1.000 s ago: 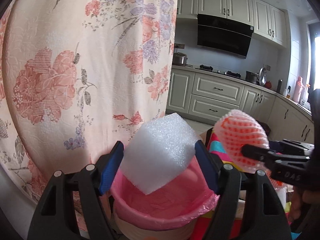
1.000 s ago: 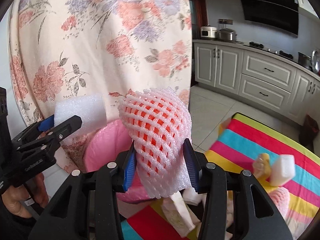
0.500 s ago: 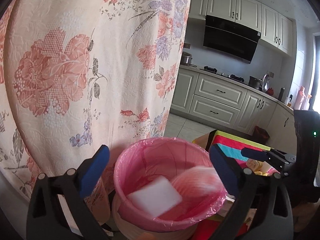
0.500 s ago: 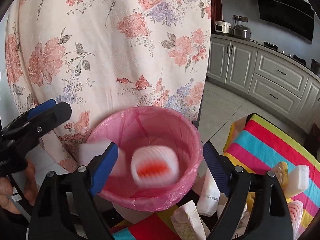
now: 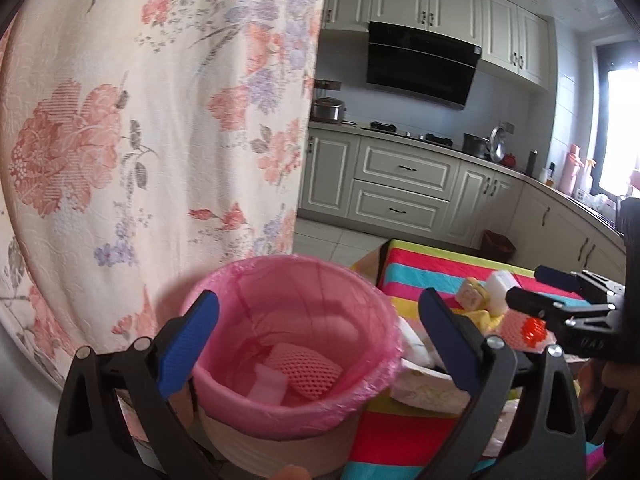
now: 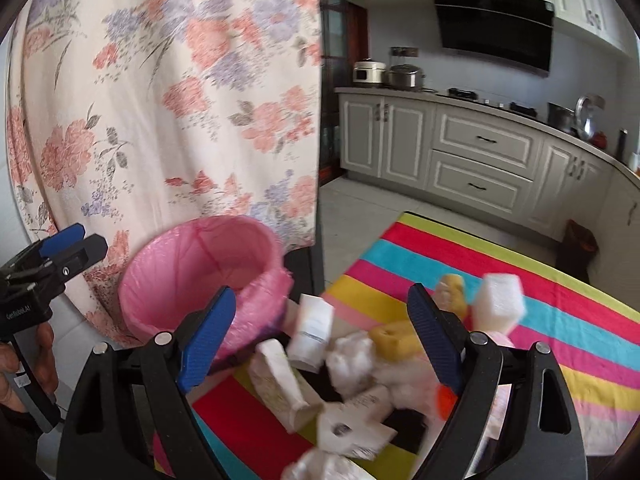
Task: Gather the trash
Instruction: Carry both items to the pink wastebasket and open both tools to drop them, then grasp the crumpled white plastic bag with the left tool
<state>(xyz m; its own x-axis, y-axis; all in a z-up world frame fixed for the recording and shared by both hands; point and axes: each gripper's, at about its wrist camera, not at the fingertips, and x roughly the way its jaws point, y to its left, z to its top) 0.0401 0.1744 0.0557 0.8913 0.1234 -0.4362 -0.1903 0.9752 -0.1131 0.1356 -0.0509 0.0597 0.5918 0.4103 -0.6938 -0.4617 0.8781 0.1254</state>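
While hovering over the pink-lined bin (image 5: 296, 344), left gripper (image 5: 316, 320) spread wide, nothing between the pads. Down inside: white foam block (image 5: 267, 386) and foam fruit net (image 5: 314, 372), half lost in pink glare. Further right, right gripper (image 6: 322, 330) also spread and empty over the trash pile (image 6: 344, 372) on the striped cloth (image 6: 560, 312); too smeared to sort out pieces.

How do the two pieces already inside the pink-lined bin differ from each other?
In the bin, the foam block is plain white, smooth and boxy, while the fruit net is pink-orange, meshed and rounded. The block lies left of the net, which leans over its edge. Both are soft foam packing resting on the liner's bottom.
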